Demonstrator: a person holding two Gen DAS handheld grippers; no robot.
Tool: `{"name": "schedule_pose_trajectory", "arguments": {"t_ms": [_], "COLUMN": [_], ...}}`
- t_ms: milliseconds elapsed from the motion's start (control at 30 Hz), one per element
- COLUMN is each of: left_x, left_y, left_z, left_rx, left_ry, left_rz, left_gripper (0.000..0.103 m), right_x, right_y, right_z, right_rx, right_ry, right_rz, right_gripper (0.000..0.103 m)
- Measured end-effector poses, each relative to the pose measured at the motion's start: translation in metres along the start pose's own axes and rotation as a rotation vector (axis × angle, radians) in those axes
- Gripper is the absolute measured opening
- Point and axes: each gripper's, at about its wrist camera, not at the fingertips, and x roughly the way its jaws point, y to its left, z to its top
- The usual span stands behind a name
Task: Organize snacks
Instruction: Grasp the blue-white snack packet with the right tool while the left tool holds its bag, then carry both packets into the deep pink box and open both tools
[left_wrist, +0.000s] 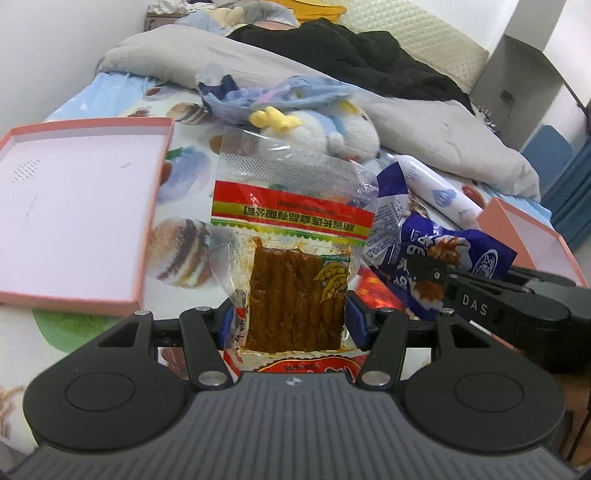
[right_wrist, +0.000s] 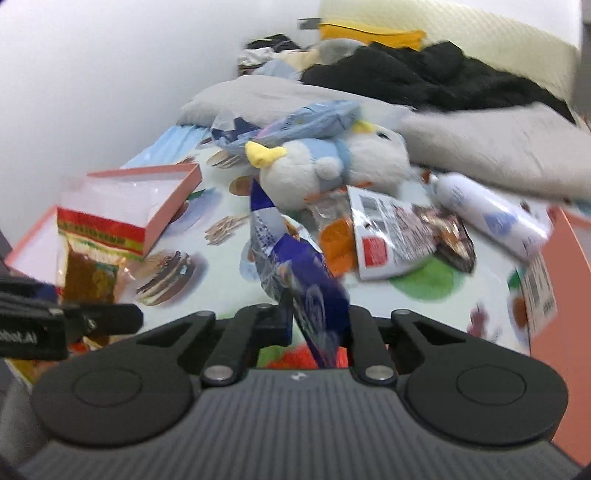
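My left gripper (left_wrist: 291, 317) is shut on a clear snack packet (left_wrist: 291, 236) of brown strips with a red, yellow and green band. Its blue pads (left_wrist: 356, 317) press the packet's two sides and hold it upright above the bed. From the right, my right gripper (left_wrist: 439, 275) is shut on a crumpled blue and white snack packet (left_wrist: 417, 240). In the right wrist view that blue packet (right_wrist: 295, 258) stands edge-on between the narrow jaws of the right gripper (right_wrist: 317, 317). The clear packet (right_wrist: 96, 240) hangs at the left there.
An open pink box (left_wrist: 74, 206) lies on the left and a second pink box (left_wrist: 528, 236) on the right. On the printed sheet lie a penguin plush (right_wrist: 332, 162), a white bottle (right_wrist: 491, 214), a silver packet (right_wrist: 391, 236) and an orange one (right_wrist: 336, 240). A grey duvet (left_wrist: 424, 122) and black clothes (left_wrist: 351, 55) lie behind.
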Motion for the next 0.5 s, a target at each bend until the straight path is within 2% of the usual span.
{"name": "schedule_pose_trajectory", "arguments": {"t_ms": [333,500], "left_x": [-0.011,-0.013], "left_y": [-0.037,-0.049], "left_z": [-0.026,-0.031], "left_rx": [0.058,0.039], "left_ry": [0.020,0.039], "left_rz": [-0.033,-0.057], "left_gripper": [0.062,0.062], "right_x": [-0.051,-0.073], "right_y": [-0.023,-0.032], "right_z": [-0.043,-0.050], "right_rx": [0.127,0.168], "right_ry": [0.001,-0.017], "right_rz": [-0.024,-0.043], "right_gripper": [0.011,0.010]}}
